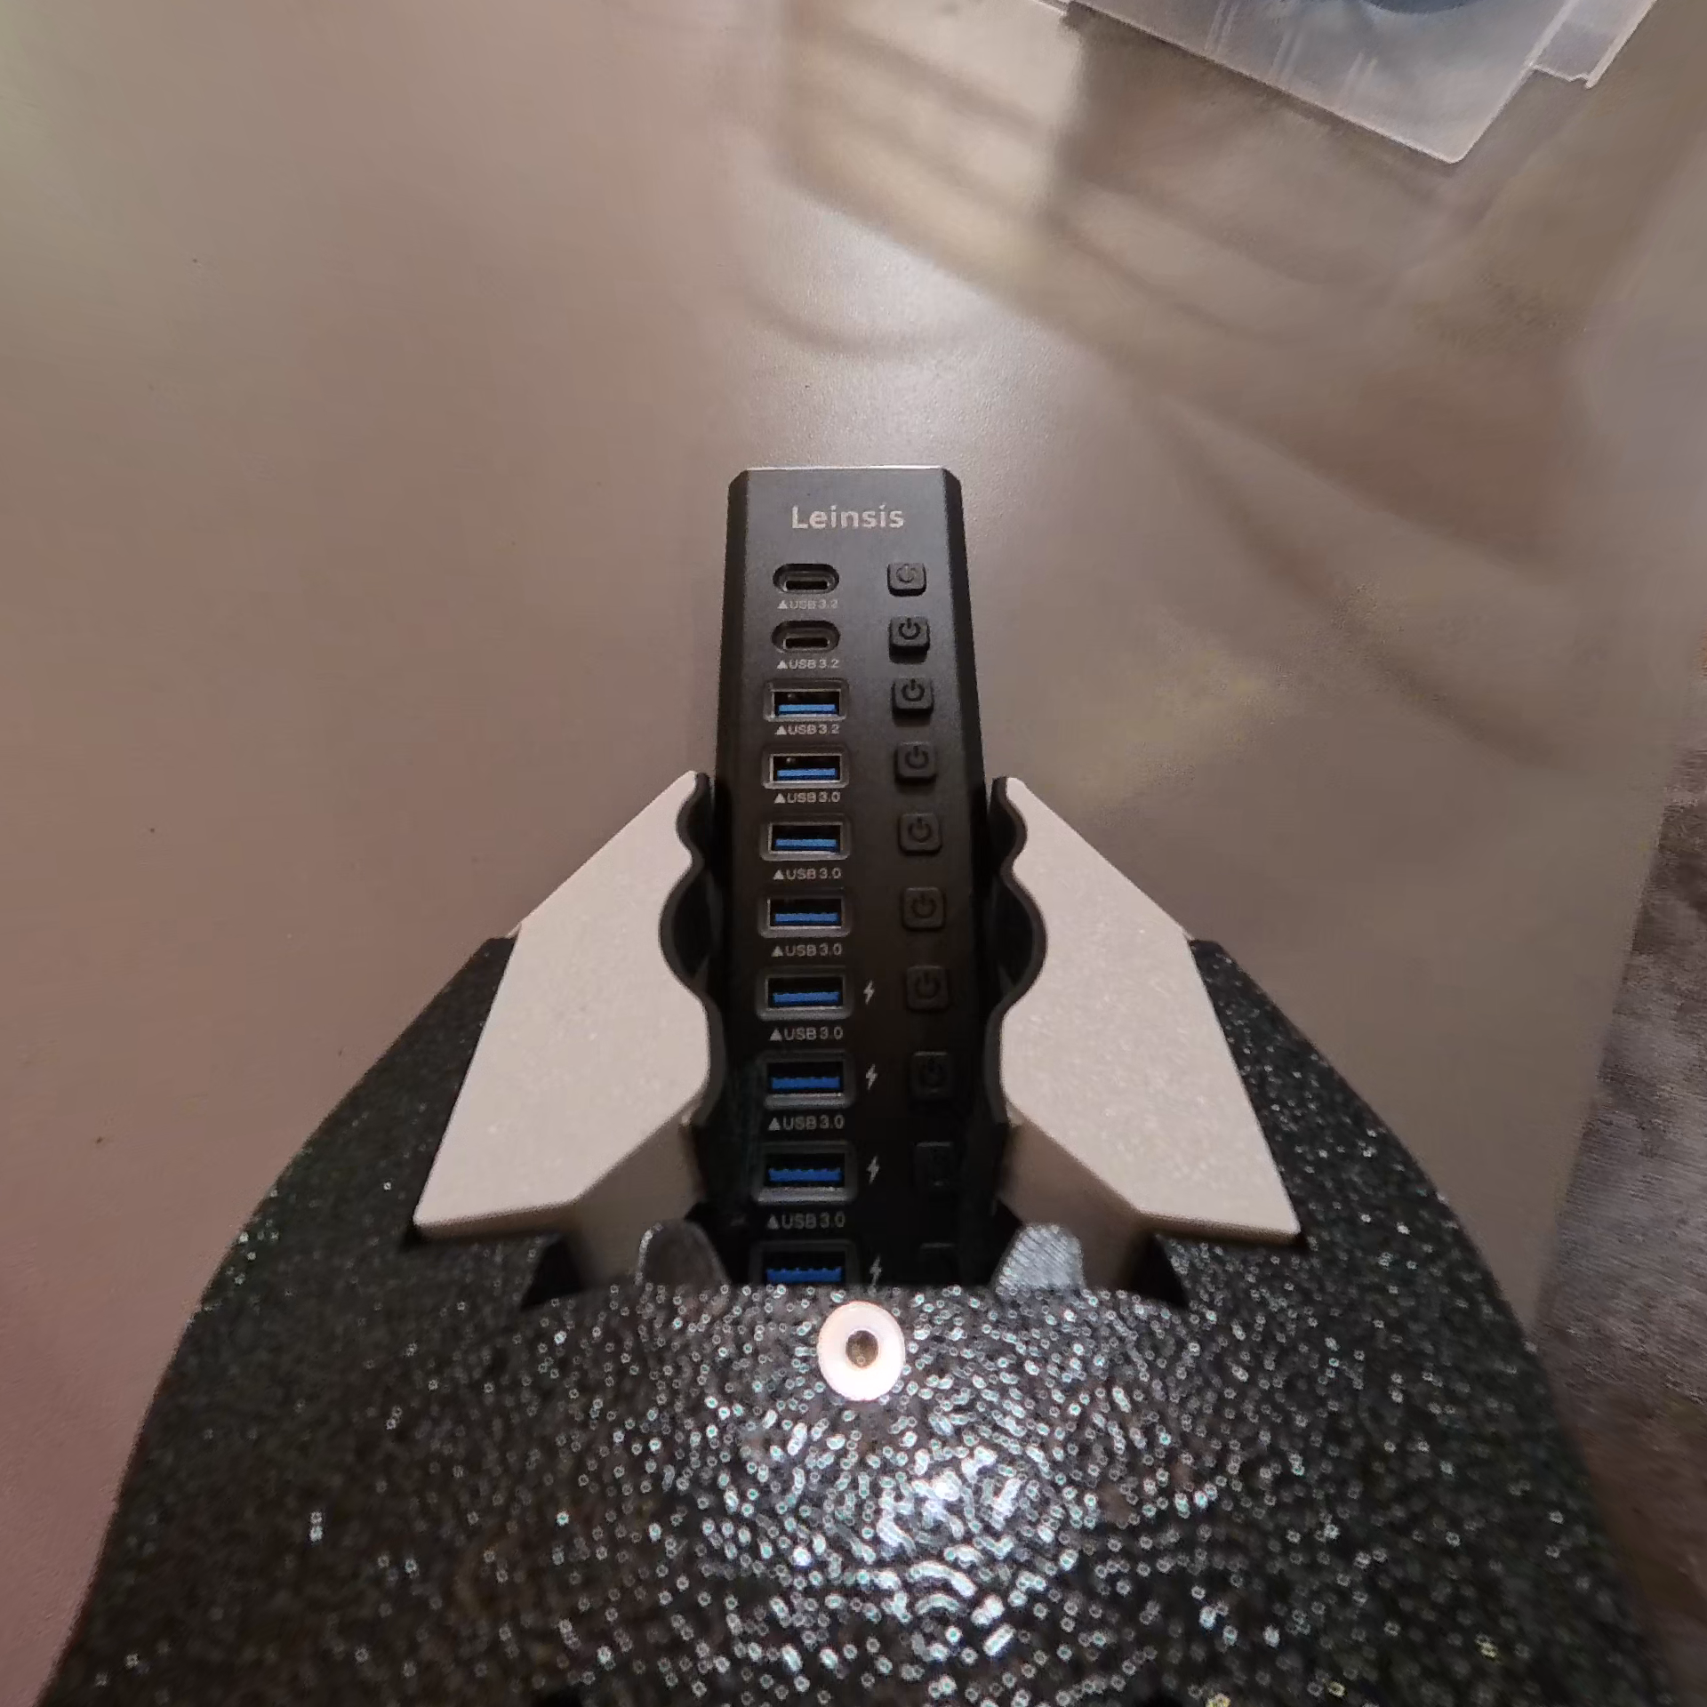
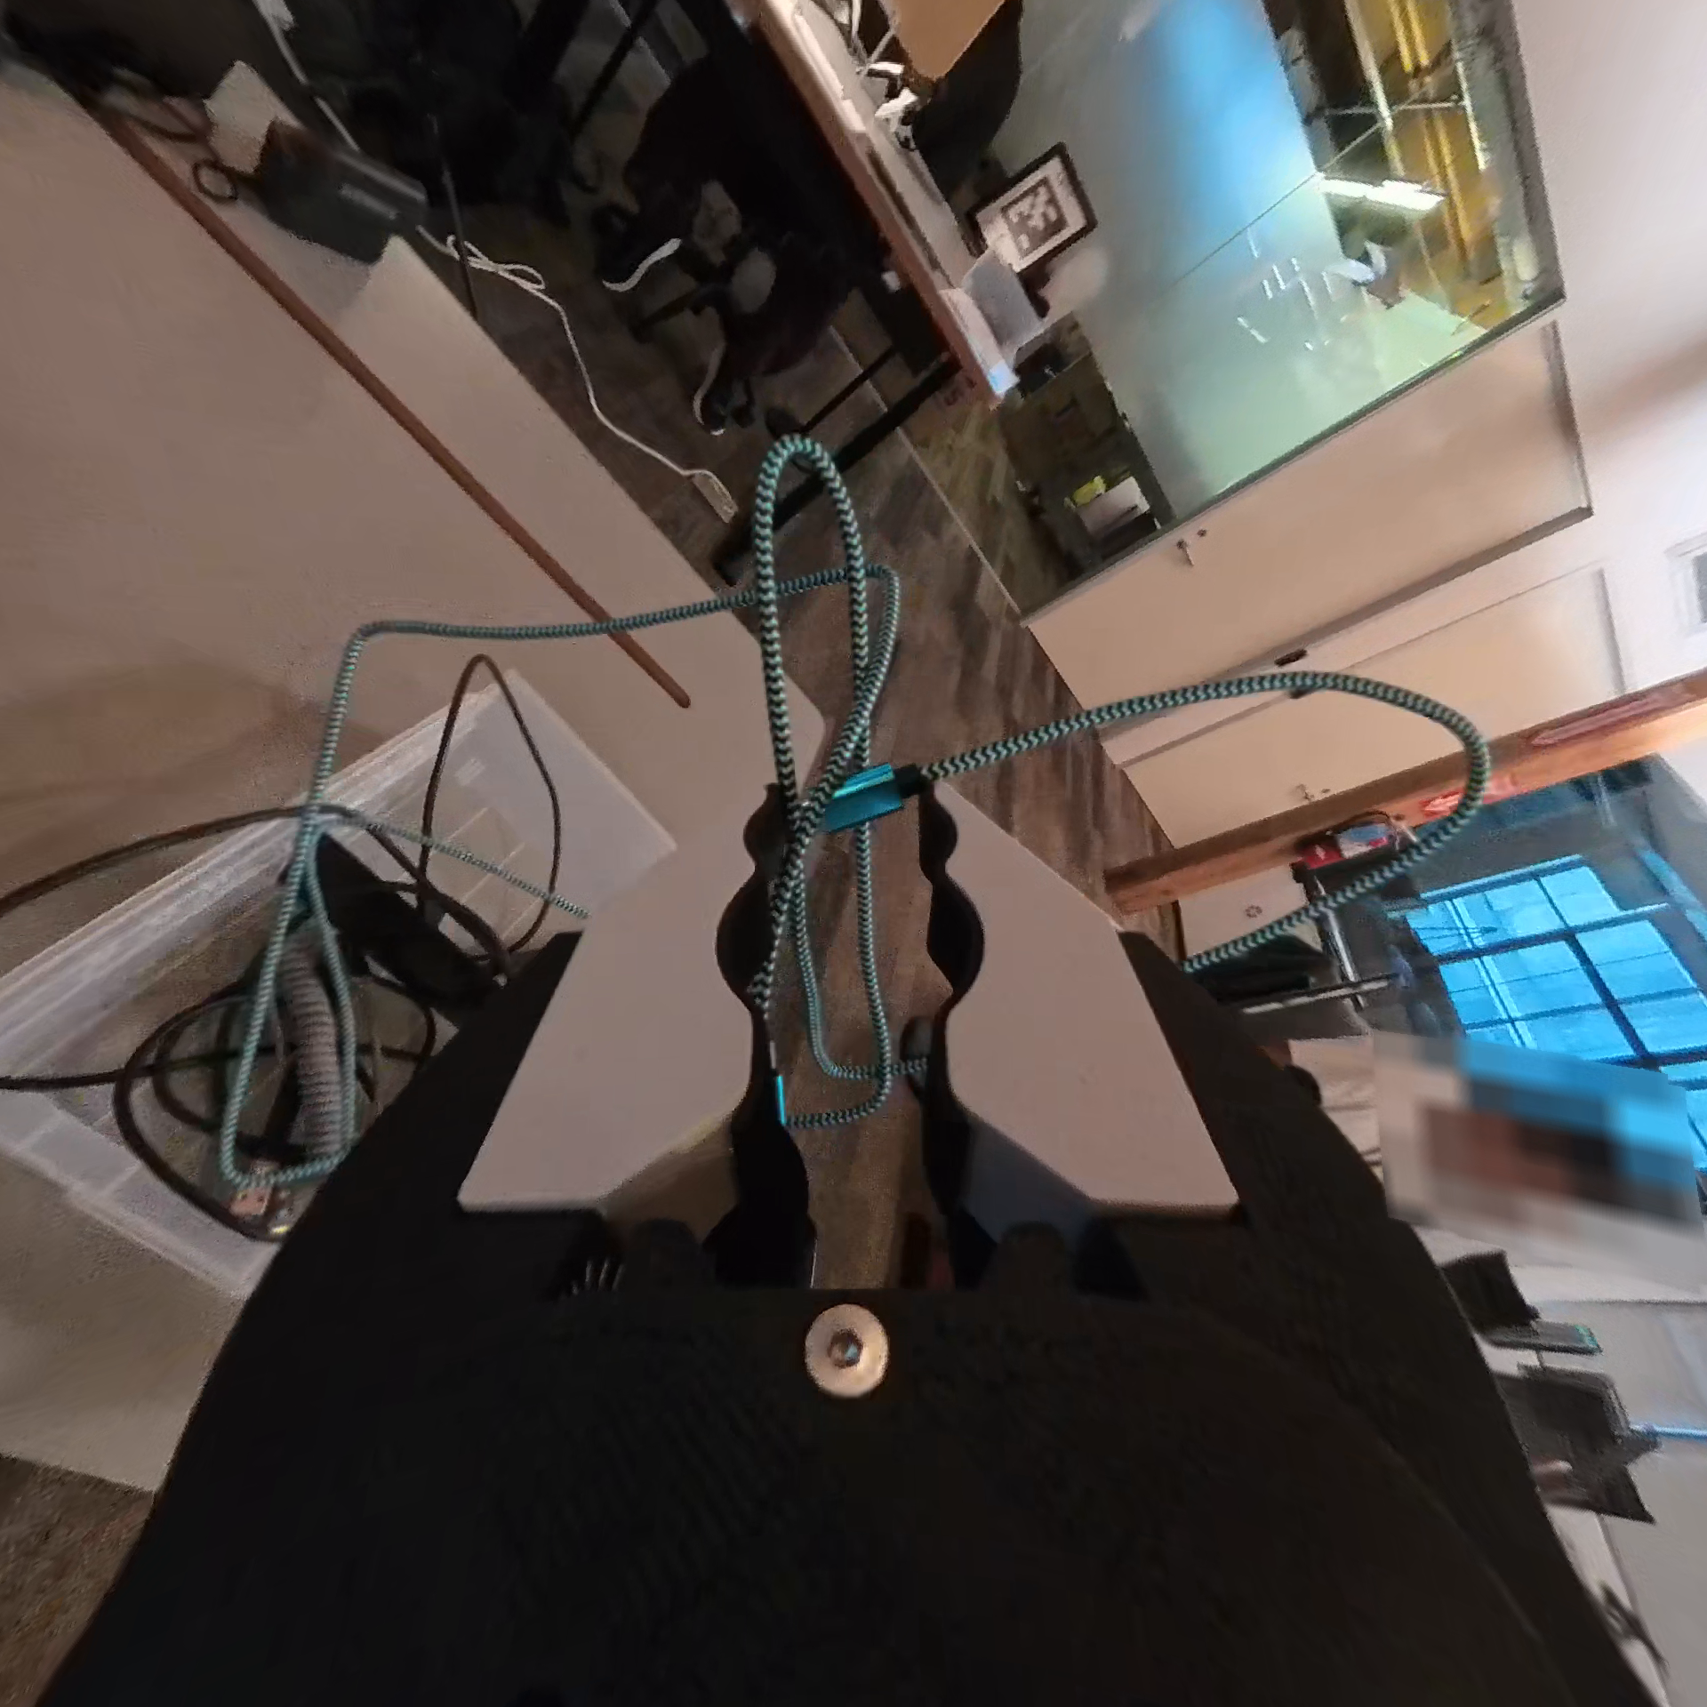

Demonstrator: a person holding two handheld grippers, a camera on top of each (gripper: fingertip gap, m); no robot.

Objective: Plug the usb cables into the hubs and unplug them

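The hub's (image 1: 845,831) near end hides behind the gripper body — lowest buttons (shadowed) barely readable.

Black hub (image 1: 845,831) with blue ports; teal-and-black zigzag-braided cable (image 2: 813,739).

The left wrist camera sits just behind its tongs (image 1: 848,924) and looks steeply down, very close, along the black hub (image 1: 845,785) onto the tabletop (image 1: 323,554). The right wrist camera looks out tilted past its tongs (image 2: 845,933) and the teal cable (image 2: 813,702) across the room. Both views show a clear plastic bin (image 2: 120,1090), beyond the hub in the left one.
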